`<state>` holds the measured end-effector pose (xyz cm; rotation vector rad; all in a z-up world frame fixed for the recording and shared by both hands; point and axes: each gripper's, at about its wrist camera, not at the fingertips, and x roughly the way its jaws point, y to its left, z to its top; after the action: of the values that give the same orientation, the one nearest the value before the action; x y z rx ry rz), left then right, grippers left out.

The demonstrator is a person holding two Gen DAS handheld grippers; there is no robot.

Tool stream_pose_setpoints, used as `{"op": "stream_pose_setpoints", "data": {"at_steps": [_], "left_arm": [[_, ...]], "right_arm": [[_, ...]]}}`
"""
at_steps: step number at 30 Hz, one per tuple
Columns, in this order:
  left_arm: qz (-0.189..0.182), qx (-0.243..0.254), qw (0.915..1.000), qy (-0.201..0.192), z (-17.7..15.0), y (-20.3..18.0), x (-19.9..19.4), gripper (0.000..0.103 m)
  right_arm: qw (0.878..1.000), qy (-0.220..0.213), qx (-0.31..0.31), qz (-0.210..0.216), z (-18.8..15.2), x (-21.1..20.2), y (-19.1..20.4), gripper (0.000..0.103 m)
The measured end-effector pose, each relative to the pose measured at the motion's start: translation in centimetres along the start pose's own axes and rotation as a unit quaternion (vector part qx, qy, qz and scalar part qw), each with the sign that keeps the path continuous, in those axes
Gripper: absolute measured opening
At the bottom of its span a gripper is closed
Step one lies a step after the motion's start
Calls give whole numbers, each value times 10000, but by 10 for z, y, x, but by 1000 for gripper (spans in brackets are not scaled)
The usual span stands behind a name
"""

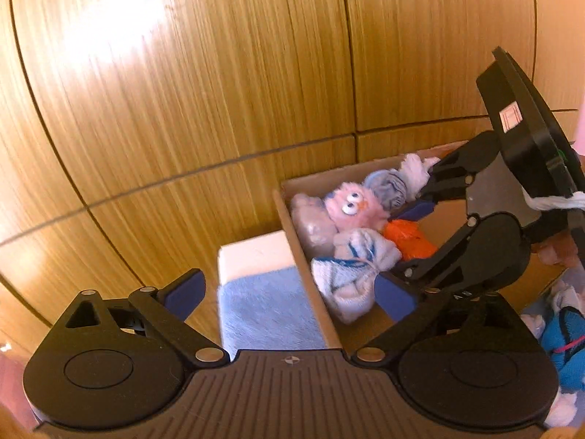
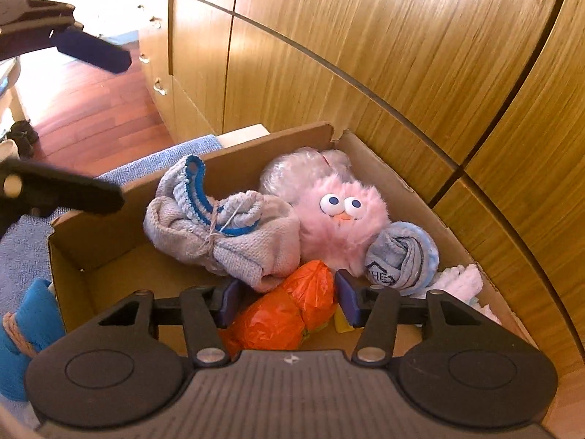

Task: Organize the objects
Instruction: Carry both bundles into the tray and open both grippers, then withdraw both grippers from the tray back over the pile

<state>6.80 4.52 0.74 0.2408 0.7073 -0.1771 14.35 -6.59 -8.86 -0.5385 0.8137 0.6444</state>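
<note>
**Right gripper closed around an orange bundle in a cardboard box**

The right hand-held gripper [image 2: 287, 301], black with blue pads, reaches down into an open brown cardboard box [image 2: 256, 142]. Its jaws stand either side of a crinkled orange plastic-wrapped bundle [image 2: 289, 311], the pads pressing on its sides. Just beyond that bundle in the box sits a fluffy pink plush toy with big round eyes [image 2: 342, 219]. To the toy's left lies a grey towel bundle with a blue edge, tied with string [image 2: 223, 226]. To its right rests a rolled pale blue and grey sock [image 2: 402, 256], with a white fuzzy cloth [image 2: 460, 280] beside it. A clear plastic-wrapped bundle [image 2: 292, 170] sits behind the toy. The left hand-held gripper [image 1: 289, 301] hovers over the box's left wall, jaws wide apart and empty. A pale blue rug [image 1: 267, 307] lies outside that wall, against wooden cabinet doors [image 1: 182, 91].
</note>
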Motion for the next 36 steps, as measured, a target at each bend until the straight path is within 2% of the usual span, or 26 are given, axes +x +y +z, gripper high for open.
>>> {"op": "stream_pose_setpoints", "data": {"at_steps": [2, 7, 16, 18, 23, 27, 31, 36], "left_arm": [[-106, 50, 9999, -33, 0, -3, -1, 100], [-185, 71, 9998, -21, 1, -7, 3, 100], [-235, 23, 9997, 94, 1, -11, 5, 100], [-269, 2, 9996, 85, 2, -11, 2, 100], [-365, -114, 9992, 96, 5, -12, -4, 100], [-473, -364, 9981, 144, 9, -11, -7, 100], [-502, -565, 9969, 226, 11, -16, -7, 100], [-426, -791, 9955, 301, 10, -25, -8, 100]], "right_arm": [[10000, 23, -26, -8, -1, -4, 2, 54], [9999, -94, -2, -39, -9, -22, 2, 71], [9982, -229, 465, -297, -22, -63, -2, 74], [9971, -289, 623, -342, -27, -76, -2, 77], [9922, -492, 1006, -547, -40, -114, -4, 78], [9861, -676, 1380, -633, -51, -133, -8, 81], [9805, -616, 1655, -857, -54, -131, -2, 81], [9645, -739, 2291, -1086, -65, -139, 7, 84]]}}
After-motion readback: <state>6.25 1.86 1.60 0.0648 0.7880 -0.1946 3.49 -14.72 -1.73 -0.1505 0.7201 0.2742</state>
